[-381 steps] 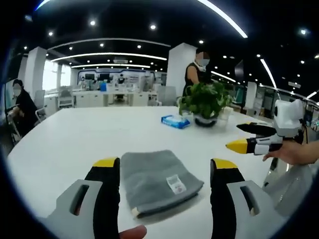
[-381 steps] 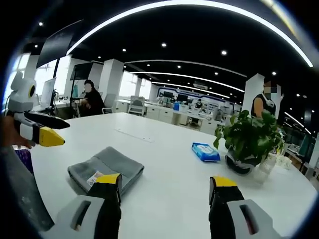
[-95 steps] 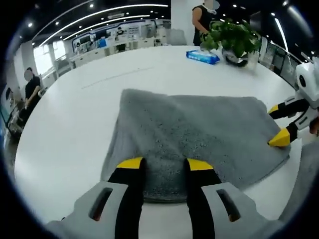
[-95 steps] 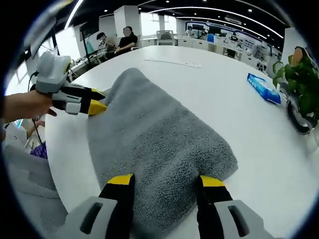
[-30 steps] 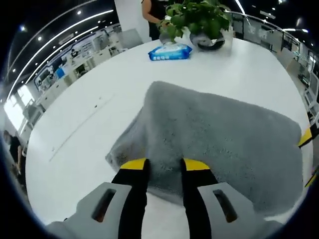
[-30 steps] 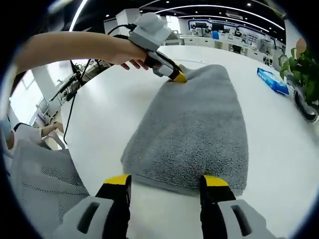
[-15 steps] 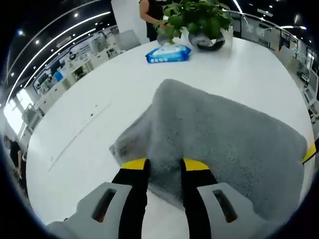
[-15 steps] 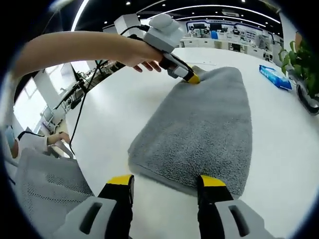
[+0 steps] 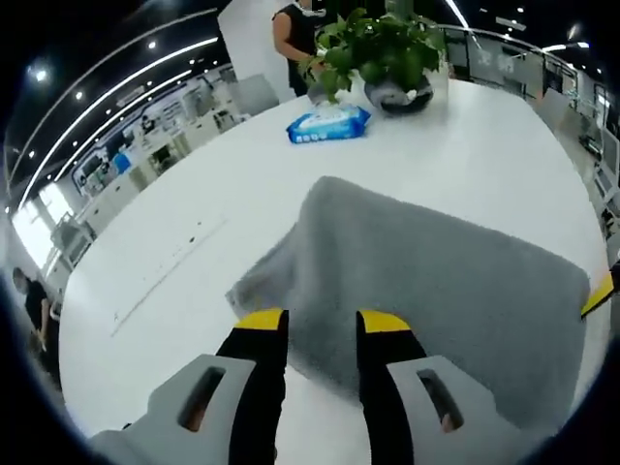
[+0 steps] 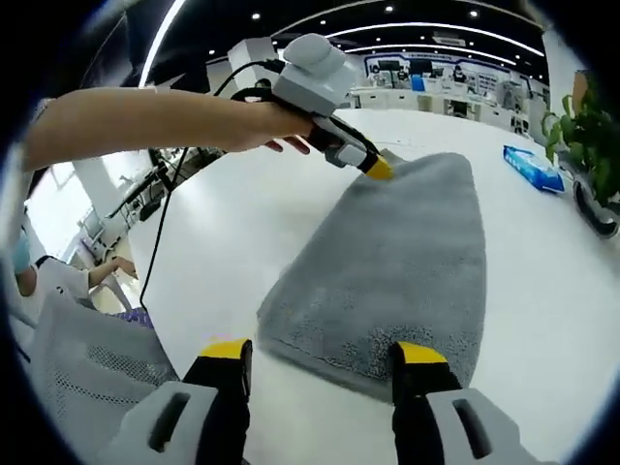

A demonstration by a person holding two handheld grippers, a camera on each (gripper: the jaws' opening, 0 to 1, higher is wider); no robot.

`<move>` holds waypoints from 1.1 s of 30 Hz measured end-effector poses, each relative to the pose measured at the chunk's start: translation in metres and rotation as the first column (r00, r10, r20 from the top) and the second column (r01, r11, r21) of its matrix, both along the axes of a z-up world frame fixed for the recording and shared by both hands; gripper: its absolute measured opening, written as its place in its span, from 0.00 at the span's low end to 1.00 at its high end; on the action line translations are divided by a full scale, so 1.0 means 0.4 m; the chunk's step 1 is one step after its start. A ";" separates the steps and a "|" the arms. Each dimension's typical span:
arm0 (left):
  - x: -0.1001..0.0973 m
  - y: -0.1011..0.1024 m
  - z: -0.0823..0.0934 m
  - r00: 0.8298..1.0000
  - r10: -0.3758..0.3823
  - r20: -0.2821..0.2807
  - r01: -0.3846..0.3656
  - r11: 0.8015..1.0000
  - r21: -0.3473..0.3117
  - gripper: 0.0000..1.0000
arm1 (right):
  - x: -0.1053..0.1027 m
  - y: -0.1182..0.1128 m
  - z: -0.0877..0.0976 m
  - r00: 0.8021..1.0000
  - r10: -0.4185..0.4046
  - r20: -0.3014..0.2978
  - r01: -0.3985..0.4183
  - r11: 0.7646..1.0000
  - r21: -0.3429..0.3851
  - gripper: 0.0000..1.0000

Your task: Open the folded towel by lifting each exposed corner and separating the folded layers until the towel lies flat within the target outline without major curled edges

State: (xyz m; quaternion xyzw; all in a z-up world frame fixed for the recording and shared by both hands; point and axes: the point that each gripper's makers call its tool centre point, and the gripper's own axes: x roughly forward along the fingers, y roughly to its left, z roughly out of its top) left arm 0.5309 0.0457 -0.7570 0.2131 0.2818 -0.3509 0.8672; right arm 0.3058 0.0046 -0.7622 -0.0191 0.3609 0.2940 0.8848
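The grey towel lies spread on the white table, with a lower layer peeking out at its left side. My left gripper is shut on the towel's near edge. In the right gripper view that left gripper, held by a hand, sits at the towel's far corner. My right gripper is open, its jaws standing wide apart on either side of the towel's near edge, which looks slightly raised. One yellow fingertip of the right gripper shows at the towel's right corner.
A potted plant and a blue wipes pack stand beyond the towel on the table. A person stands behind the plant. A grey mesh chair is by the table edge, and a cable hangs from the left gripper.
The left gripper has kept its hold on the towel and lifted that side a little. In the right gripper view the near edge has come slightly off the table.
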 end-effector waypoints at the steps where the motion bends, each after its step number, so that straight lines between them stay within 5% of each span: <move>1: -0.010 0.000 0.008 1.000 -0.013 0.007 0.013 1.000 -0.003 0.27 | 0.007 -0.001 0.013 1.000 -0.008 0.017 0.008 1.000 -0.003 0.56; 5: -0.047 0.021 0.054 0.998 0.001 0.065 0.002 0.999 -0.035 0.27 | 0.020 0.026 0.069 0.996 0.024 0.087 -0.023 1.000 -0.014 0.52; 8: -0.090 0.046 0.076 0.998 0.039 0.042 -0.035 0.996 -0.088 0.27 | 0.020 0.060 0.091 0.994 0.053 0.100 -0.052 0.999 -0.006 0.48; 14: -0.173 0.086 0.122 0.994 0.092 0.054 -0.079 0.976 -0.201 0.25 | -0.002 0.113 0.069 0.988 0.134 0.076 -0.132 0.991 -0.027 0.47; 19: -0.248 0.111 0.164 0.984 0.160 0.072 -0.130 0.940 -0.314 0.25 | -0.019 0.133 0.031 0.980 0.192 0.057 -0.188 0.980 -0.066 0.43; 24: -0.329 0.154 0.175 0.958 0.283 0.042 -0.243 0.883 -0.402 0.26 | -0.027 0.130 -0.007 0.972 0.235 0.029 -0.231 0.968 -0.096 0.40; 33: -0.456 0.210 0.113 0.905 0.425 -0.022 -0.392 0.811 -0.436 0.27 | -0.042 0.130 -0.027 0.960 0.279 0.001 -0.278 0.956 -0.096 0.36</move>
